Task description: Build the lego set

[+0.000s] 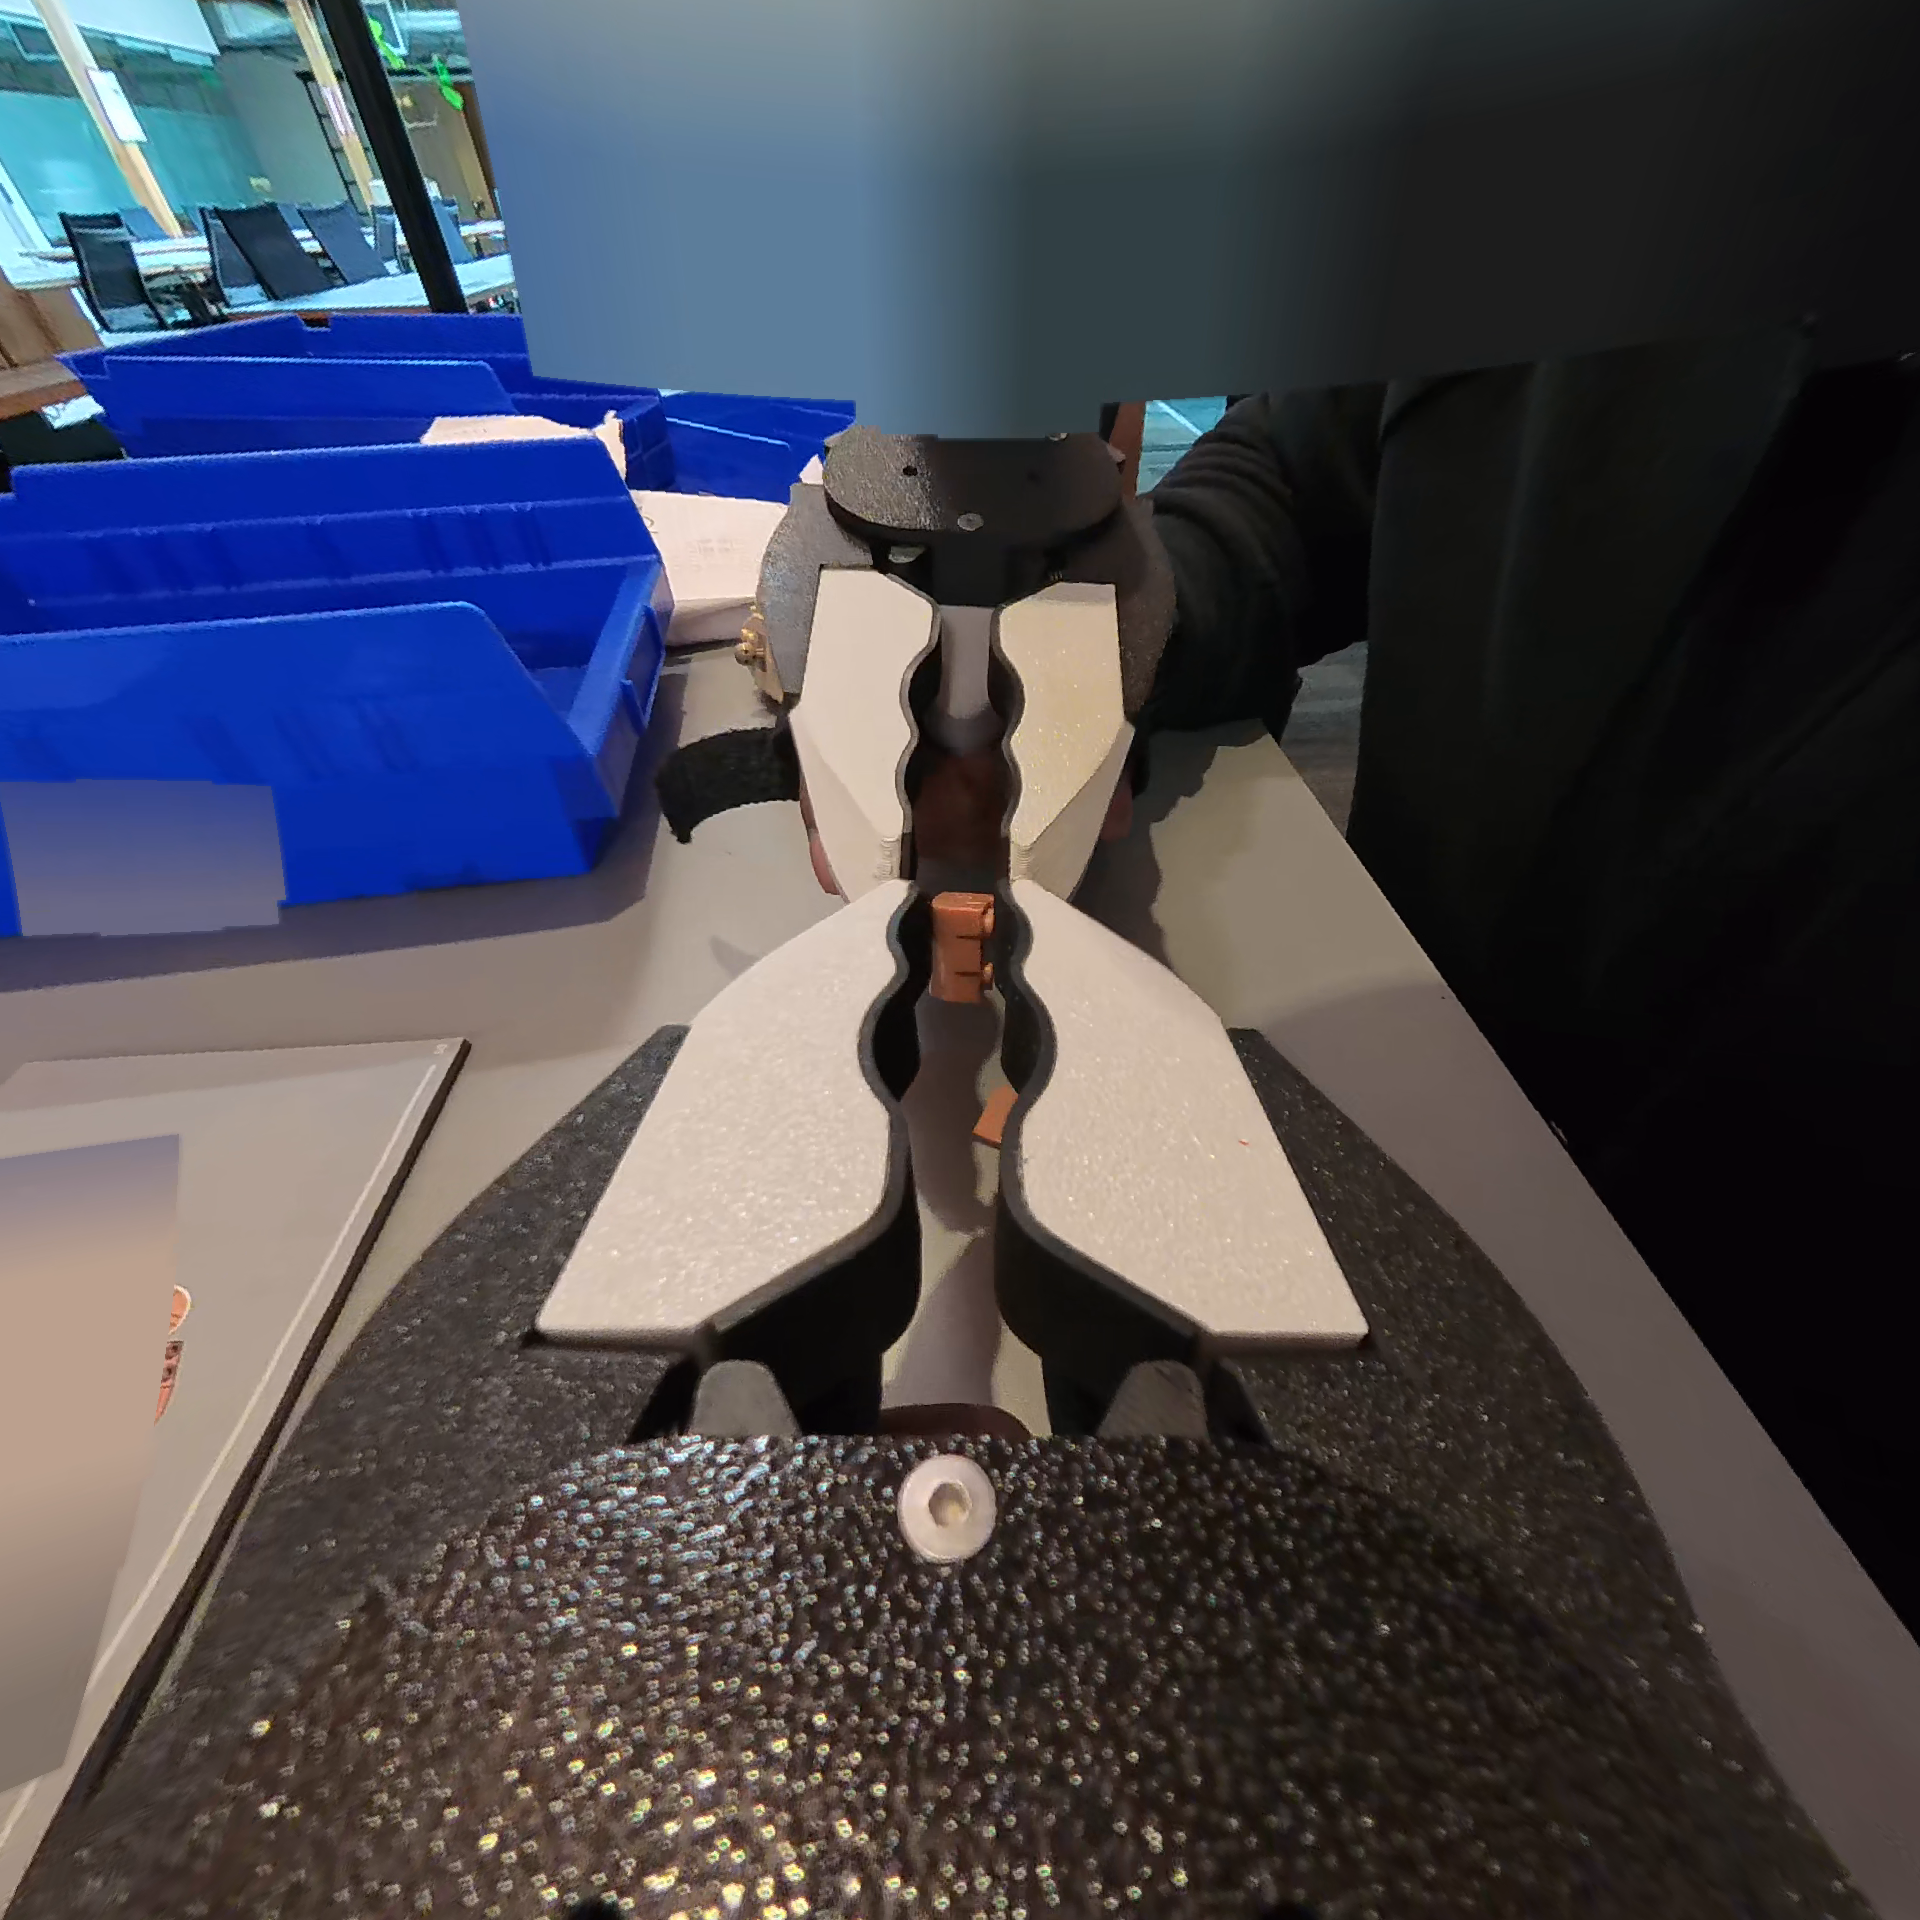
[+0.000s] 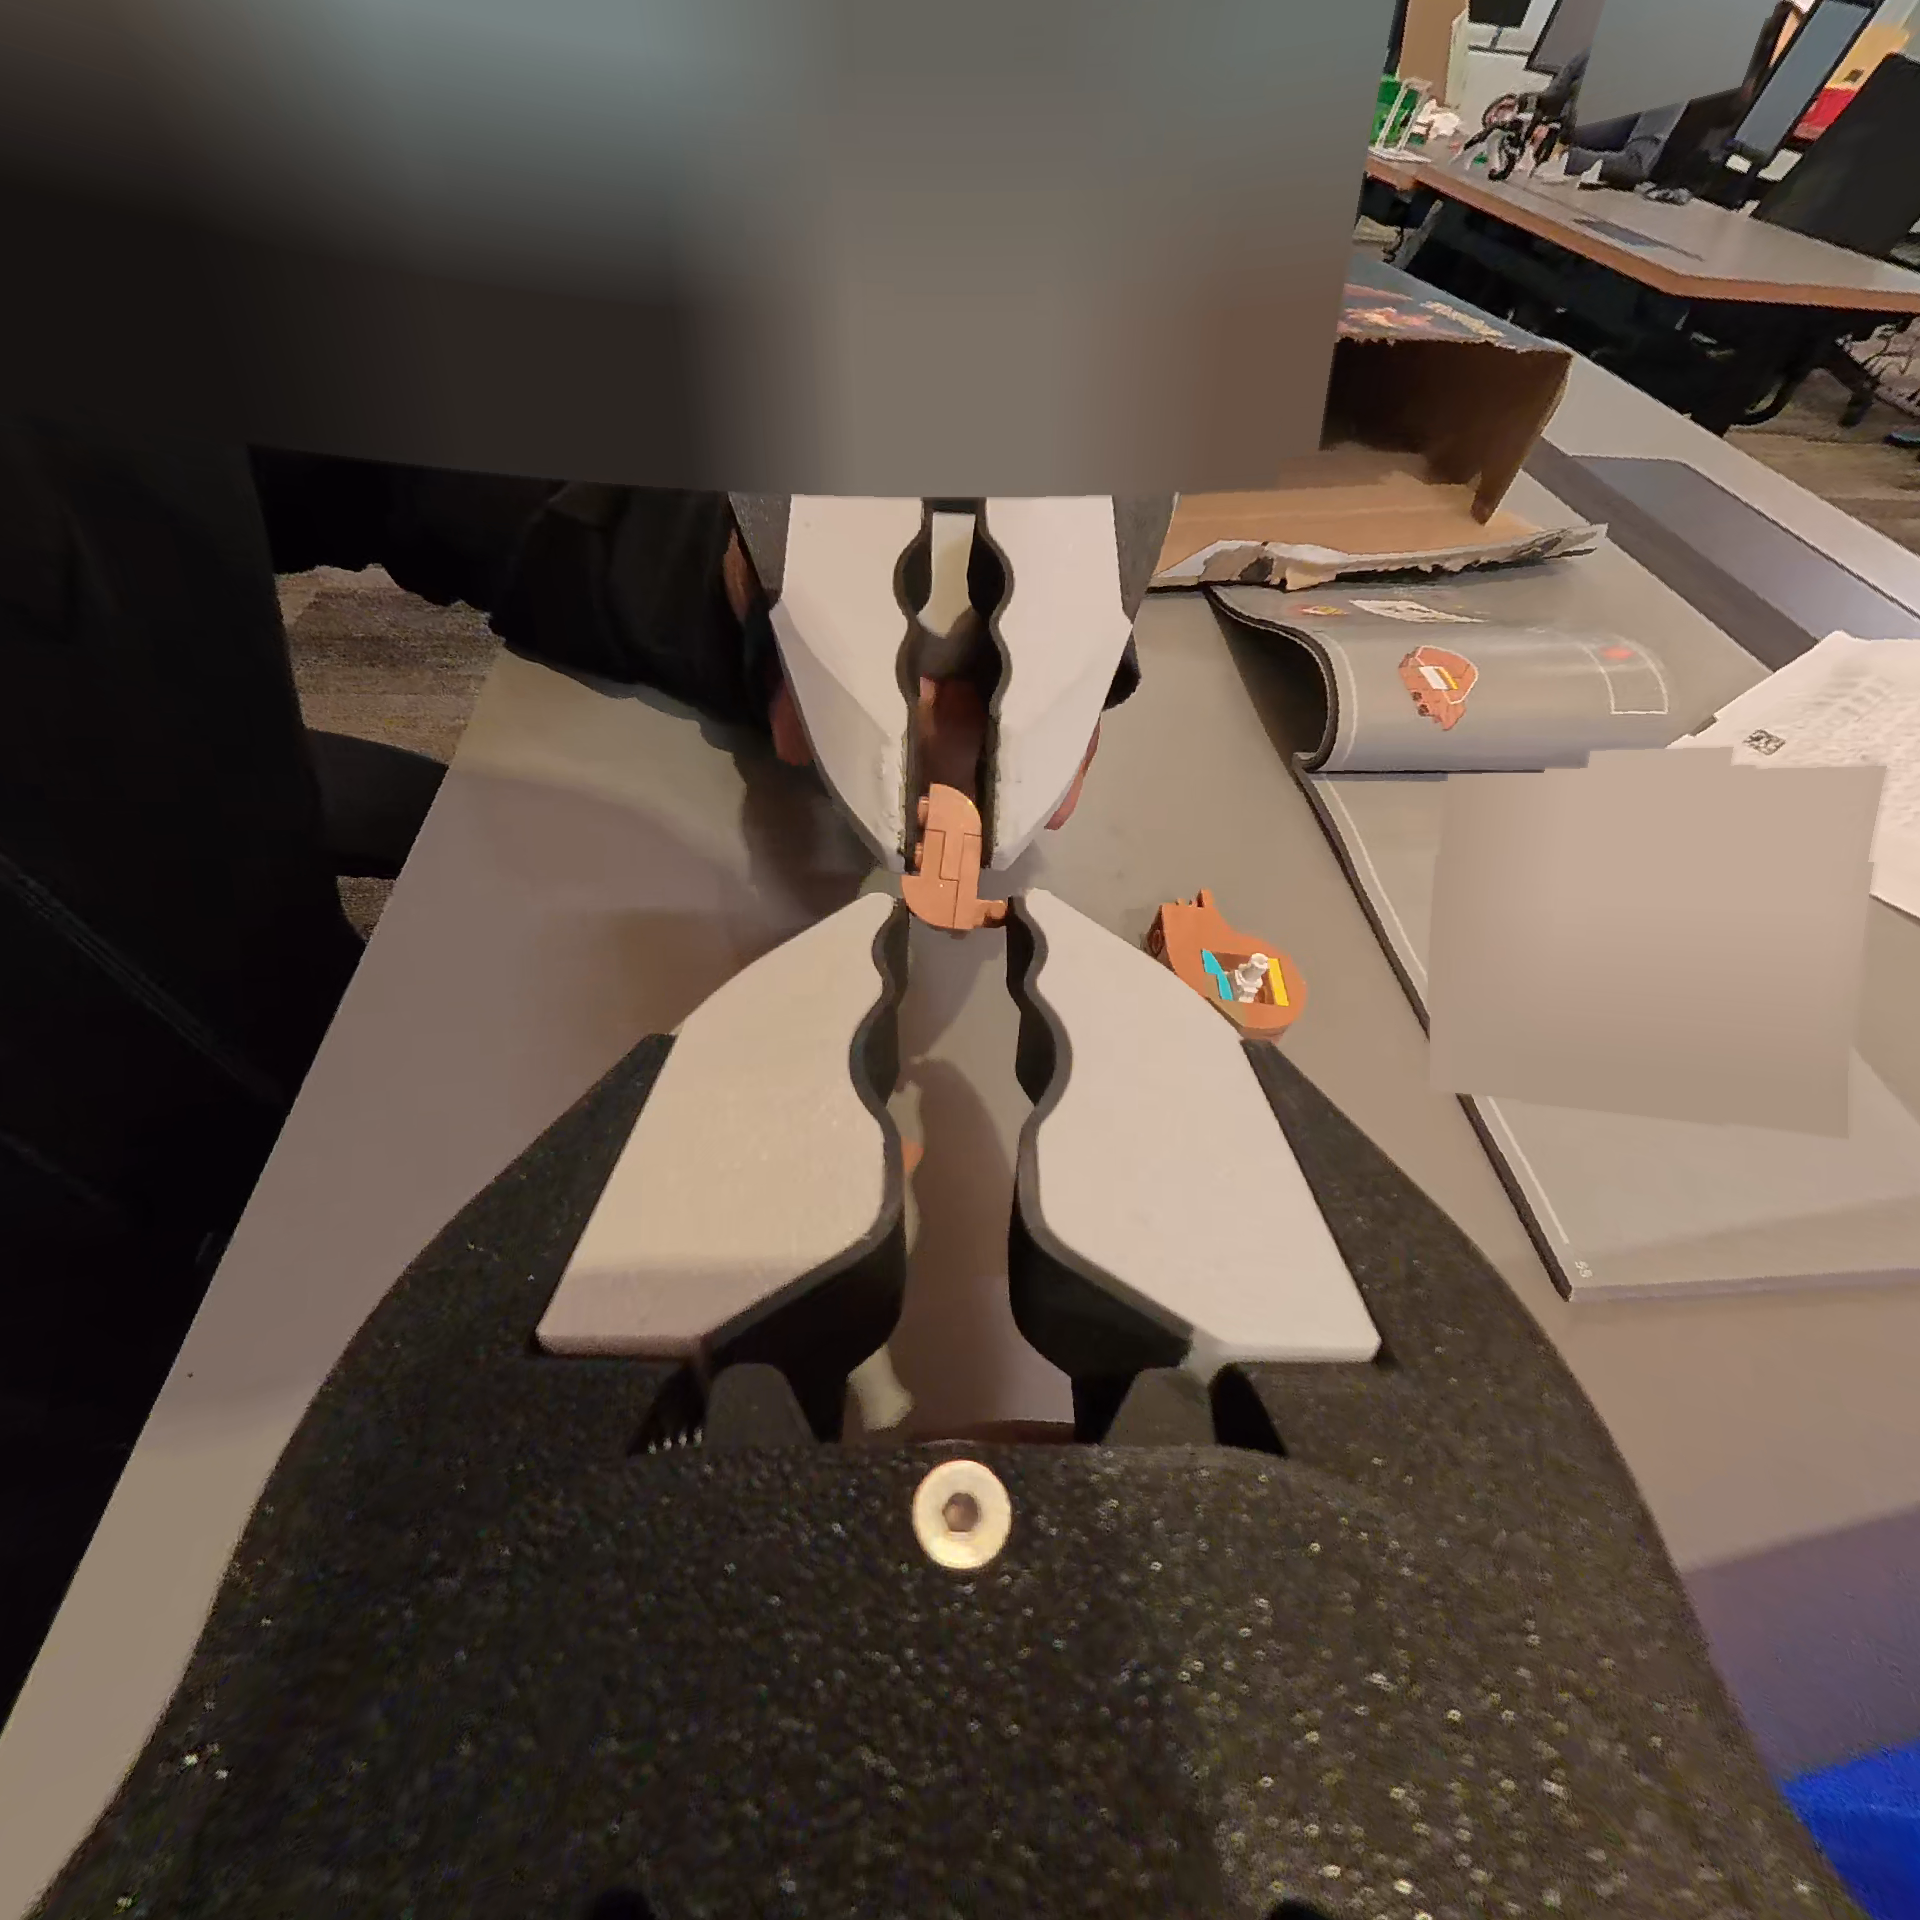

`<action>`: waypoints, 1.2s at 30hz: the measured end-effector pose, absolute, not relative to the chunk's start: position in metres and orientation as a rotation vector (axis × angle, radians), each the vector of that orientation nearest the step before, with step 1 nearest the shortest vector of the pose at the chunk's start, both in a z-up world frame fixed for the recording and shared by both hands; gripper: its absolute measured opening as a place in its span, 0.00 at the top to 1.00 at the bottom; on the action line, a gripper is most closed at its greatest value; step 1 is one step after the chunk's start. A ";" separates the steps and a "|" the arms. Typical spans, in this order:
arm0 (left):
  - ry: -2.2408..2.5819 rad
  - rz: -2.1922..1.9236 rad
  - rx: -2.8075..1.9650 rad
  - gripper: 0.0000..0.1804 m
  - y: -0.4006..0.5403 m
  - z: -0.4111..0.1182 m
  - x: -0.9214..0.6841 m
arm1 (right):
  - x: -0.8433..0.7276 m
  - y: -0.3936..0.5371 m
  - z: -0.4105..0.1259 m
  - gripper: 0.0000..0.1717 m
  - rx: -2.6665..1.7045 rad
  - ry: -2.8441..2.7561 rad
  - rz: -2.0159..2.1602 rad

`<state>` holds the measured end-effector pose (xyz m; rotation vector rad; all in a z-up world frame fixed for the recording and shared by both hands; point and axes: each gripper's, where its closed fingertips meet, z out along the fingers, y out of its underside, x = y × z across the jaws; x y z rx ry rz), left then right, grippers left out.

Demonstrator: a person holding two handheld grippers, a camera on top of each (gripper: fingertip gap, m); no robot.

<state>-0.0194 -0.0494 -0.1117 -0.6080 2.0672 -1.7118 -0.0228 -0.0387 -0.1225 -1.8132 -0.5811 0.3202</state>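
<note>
I am holding the left gripper [image 1: 961, 914] nose to nose with the right gripper [image 2: 956, 935] over the grey table [image 1: 1299, 935]. The left one is pinching a small brown brick piece [image 1: 961, 948] at its fingertips. From the opposite side I can see both of its pads closing on the piece.

The piece is lying lengthwise along the left fingers, and its rounded free end is sticking straight out towards the right gripper, just reaching that gripper's tips. The right fingers are standing spread about as wide as the piece. I cannot make out whether they are touching it.

Something dark brown is showing deeper between each gripper's fingers, too shadowed to identify. A small brown scrap [image 1: 992, 1122] is peeking out under the left fingers, mostly hidden.

A brown model with blue and yellow parts [image 2: 1231, 982] is lying just off the right gripper's right finger, with an open booklet [image 2: 1455, 686] beyond it. Blue bins [image 1: 312, 675] are standing to the left gripper's left.
</note>
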 end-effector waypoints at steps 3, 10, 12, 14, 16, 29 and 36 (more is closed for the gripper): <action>2.060 -1.715 -0.599 0.94 -0.050 -0.110 -0.020 | -0.024 -0.040 -0.121 0.90 -1.801 -0.592 0.321; 2.045 -1.740 -0.550 0.94 -0.053 -0.104 -0.025 | -0.029 -0.041 -0.115 0.89 -1.756 -0.596 0.355; 2.019 -1.771 -0.557 0.94 -0.052 -0.102 -0.024 | -0.028 -0.041 -0.113 0.89 -1.742 -0.582 0.361; 2.028 -1.797 -0.568 0.94 -0.053 -0.104 -0.024 | -0.026 -0.041 -0.115 0.90 -1.743 -0.598 0.337; 2.029 -1.819 -0.558 0.94 -0.054 -0.105 -0.024 | -0.027 -0.042 -0.118 0.90 -1.746 -0.615 0.330; 1.985 -1.816 -0.685 0.94 -0.045 -0.105 -0.015 | -0.017 -0.034 -0.117 0.90 -1.748 -0.513 0.338; 1.603 -2.232 -1.388 0.94 -0.013 -0.096 0.015 | 0.016 -0.027 -0.112 0.76 -1.712 -0.447 0.109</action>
